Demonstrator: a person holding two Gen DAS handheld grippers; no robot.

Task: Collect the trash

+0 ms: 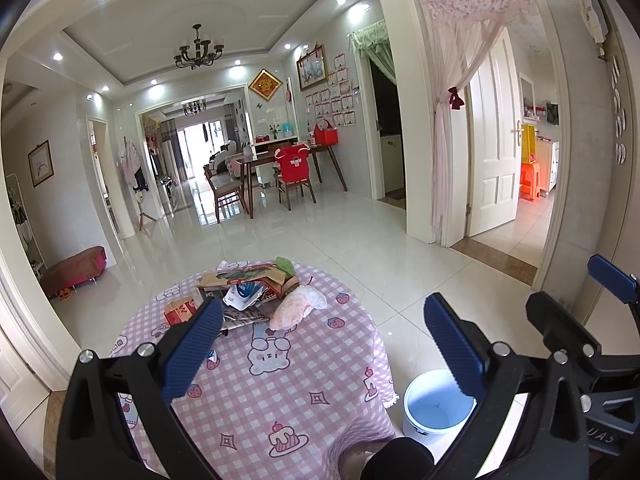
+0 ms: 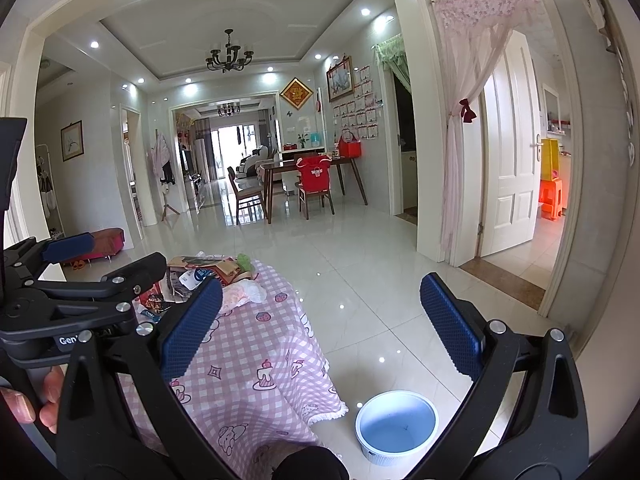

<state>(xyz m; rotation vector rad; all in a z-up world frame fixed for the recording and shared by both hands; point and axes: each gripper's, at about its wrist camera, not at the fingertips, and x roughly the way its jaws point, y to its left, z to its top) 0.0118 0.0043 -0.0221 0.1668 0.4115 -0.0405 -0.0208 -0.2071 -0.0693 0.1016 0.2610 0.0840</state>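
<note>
Trash (image 1: 248,292) lies heaped at the far edge of the bench (image 1: 280,392), just above centre in the left wrist view: flattened cardboard, glossy wrappers and a soft pink wad. It looks light, crushable and partly slippery, so pinching a stiff cardboard edge seems safest. The white bin (image 2: 396,426) on the floor, lower right, appears empty. Left hand-held gripper (image 1: 324,344) and right hand-held gripper (image 2: 320,324) both gape wide, holding nothing.

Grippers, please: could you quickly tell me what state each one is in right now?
Left gripper: open, holding nothing.
Right gripper: open, holding nothing.
</note>
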